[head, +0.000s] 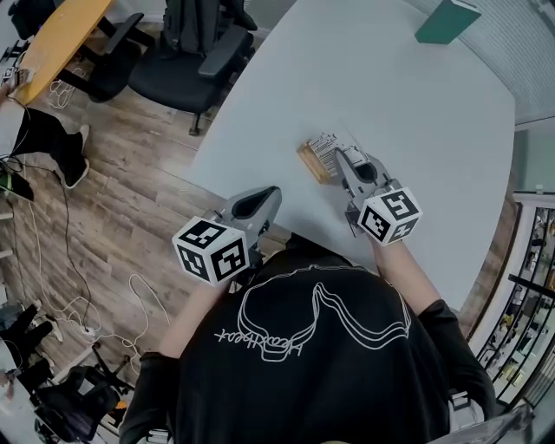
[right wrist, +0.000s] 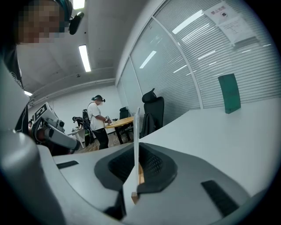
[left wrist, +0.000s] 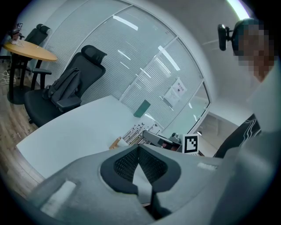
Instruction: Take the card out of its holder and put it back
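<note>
A white card (head: 325,147) printed with dark lines stands at a small wooden holder (head: 312,162) on the white table (head: 408,130). My right gripper (head: 340,157) is shut on the card. In the right gripper view the card (right wrist: 136,132) runs edge-on between the pads, with the wooden holder (right wrist: 140,175) just beneath. I cannot tell whether the card's lower edge sits in the slot. My left gripper (head: 270,194) hovers at the table's near edge, left of the holder, shut and empty. From the left gripper (left wrist: 138,151) I see the holder (left wrist: 116,143) and the card (left wrist: 135,132).
A green upright object (head: 446,20) stands at the table's far side. A black office chair (head: 195,52) is beyond the table's left edge, and an orange round table (head: 61,39) farther left. A person (right wrist: 97,121) stands in the background. Cables lie on the wood floor (head: 78,303).
</note>
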`<state>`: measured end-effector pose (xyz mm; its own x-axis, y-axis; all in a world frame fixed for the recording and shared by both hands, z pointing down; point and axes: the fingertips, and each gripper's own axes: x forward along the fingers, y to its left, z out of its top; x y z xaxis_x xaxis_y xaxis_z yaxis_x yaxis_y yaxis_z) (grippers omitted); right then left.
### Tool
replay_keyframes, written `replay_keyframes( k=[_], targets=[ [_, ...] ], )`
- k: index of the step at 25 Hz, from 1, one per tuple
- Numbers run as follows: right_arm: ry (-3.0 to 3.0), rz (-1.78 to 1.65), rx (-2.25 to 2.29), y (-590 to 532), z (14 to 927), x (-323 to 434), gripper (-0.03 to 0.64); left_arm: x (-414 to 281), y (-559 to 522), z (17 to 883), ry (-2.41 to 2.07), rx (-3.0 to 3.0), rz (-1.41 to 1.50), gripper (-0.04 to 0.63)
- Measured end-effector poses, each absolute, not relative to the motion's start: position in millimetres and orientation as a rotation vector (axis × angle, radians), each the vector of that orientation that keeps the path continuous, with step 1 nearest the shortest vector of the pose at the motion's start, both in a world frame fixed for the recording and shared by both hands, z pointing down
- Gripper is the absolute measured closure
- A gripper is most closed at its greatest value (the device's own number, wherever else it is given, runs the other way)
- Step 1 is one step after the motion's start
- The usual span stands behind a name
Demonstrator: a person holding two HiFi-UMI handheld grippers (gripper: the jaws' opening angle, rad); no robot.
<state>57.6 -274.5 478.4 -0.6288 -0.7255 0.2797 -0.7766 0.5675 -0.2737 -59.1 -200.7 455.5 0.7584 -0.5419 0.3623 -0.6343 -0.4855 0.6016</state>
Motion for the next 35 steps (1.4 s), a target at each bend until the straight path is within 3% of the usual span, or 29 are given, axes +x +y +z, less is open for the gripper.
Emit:
replay_keyframes(
  k=[35],
  targets=[
    [-2.595, 0.496, 1.228, -276, 492, 47, 0.594, -70, -196, 463, -0.912, 2.164, 0.135, 0.583]
  ],
)
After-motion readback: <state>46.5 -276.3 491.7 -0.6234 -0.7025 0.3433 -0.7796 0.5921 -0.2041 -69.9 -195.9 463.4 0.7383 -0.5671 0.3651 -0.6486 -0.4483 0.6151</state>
